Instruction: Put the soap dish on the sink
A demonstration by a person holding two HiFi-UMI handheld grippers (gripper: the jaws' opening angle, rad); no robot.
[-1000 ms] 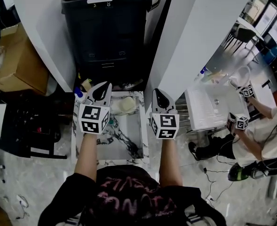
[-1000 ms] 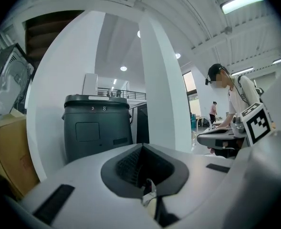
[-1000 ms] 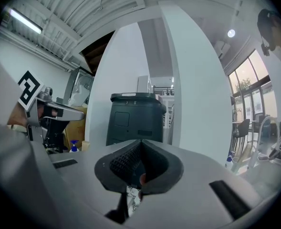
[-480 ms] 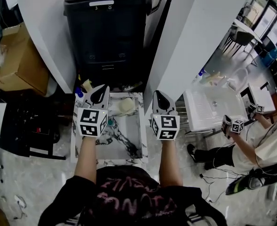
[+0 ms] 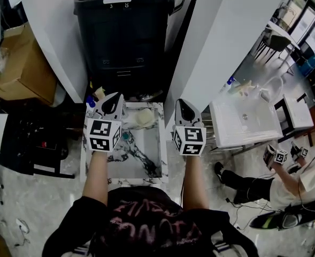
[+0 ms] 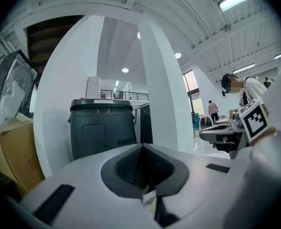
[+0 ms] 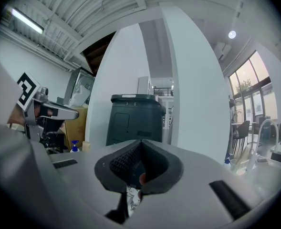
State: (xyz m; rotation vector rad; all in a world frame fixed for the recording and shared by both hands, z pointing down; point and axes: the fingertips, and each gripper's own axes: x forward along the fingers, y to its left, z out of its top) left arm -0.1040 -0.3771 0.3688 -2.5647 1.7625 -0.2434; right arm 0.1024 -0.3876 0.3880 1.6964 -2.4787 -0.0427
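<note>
A cream soap dish lies at the far rim of the marble-patterned sink below me. My left gripper hovers over the sink's far left corner, left of the dish, with its jaws pressed together and nothing between them. My right gripper hangs past the sink's right edge, right of the dish, also shut and empty. The left gripper view shows its jaws closed, and the right gripper view shows the same. Neither gripper view shows the dish.
A black bin stands behind the sink between two white pillars. A blue-capped bottle sits at the sink's far left corner. A cardboard box is at left. A second white sink and another person are at right.
My two grippers have stayed nearly where they were. The other person at right has moved away from the white sink toward the lower right.
</note>
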